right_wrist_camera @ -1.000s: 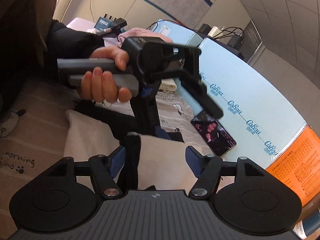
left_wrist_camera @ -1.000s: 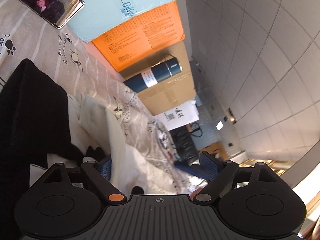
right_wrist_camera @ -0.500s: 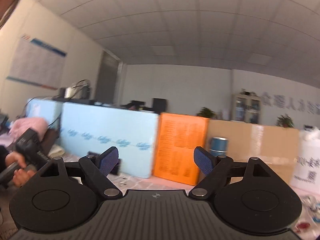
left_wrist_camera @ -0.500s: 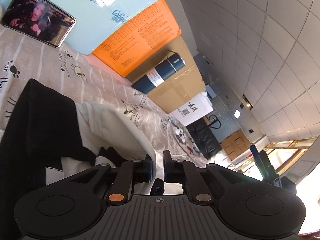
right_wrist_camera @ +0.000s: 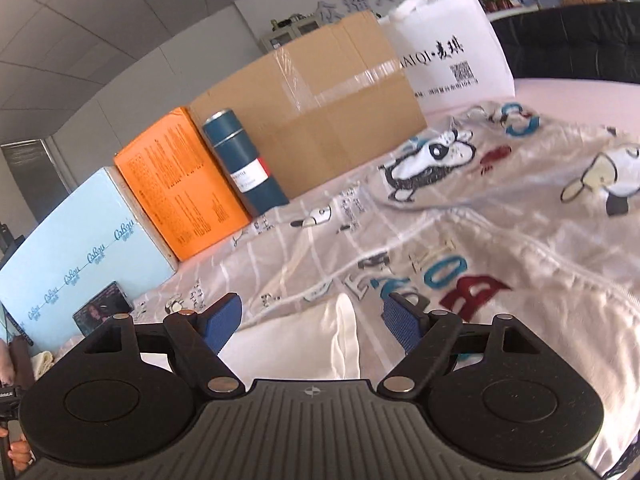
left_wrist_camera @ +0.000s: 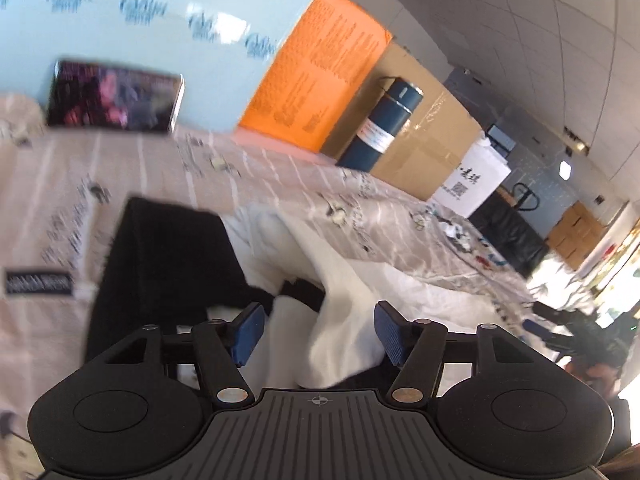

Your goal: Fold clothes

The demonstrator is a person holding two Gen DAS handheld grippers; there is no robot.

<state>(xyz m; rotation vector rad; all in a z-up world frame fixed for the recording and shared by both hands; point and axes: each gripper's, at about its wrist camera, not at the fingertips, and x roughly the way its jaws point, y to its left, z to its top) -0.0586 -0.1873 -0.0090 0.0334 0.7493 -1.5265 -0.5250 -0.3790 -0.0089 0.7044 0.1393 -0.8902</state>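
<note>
both tongs gape, released: left gripper and right gripper straddle the garment; a shallow pinch could slip off its bunched edge.

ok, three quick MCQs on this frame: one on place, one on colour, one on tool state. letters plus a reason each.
1. Where does the blue flask stand?
A. between the orange box and the cardboard box
B. on top of the white garment
C. inside the white bag

2. What colour is the garment lying beside the white garment?
A. red
B. black
C. green

3. How do the left tool and right tool stand?
A. both shut on cloth
B. left shut, right open
C. both open

Key: 1 A, the flask stands with the orange box on one side and the cardboard box on the other. 2 B, the black garment lies against the white one. 3 C, both tools' pads are wide apart.
</note>
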